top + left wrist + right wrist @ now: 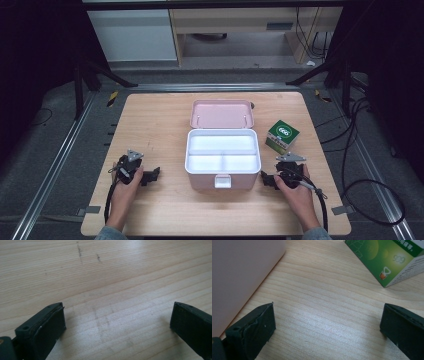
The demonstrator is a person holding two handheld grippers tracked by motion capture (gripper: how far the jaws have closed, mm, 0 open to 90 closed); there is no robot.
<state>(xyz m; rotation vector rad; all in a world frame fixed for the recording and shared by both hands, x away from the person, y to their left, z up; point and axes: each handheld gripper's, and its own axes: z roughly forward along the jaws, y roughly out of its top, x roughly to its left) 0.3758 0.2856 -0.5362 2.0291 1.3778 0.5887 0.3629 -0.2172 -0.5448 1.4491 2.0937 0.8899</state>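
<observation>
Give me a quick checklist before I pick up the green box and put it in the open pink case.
1. Right claw open, nothing between the jaws: ok.
2. Left claw open, over bare table: ok.
3. Green box free-standing beside the pink case, apart from it: ok.
4. Case lid folded back: ok.
5. White tray compartments empty: ok.
6. Right claw lined up on the box: not ok, the box sits off to the upper right in the right gripper view.

A pink box (223, 159) with its lid open stands upright on the table between my fingers; a green carton (282, 135) sits just beyond my right ones.
</observation>
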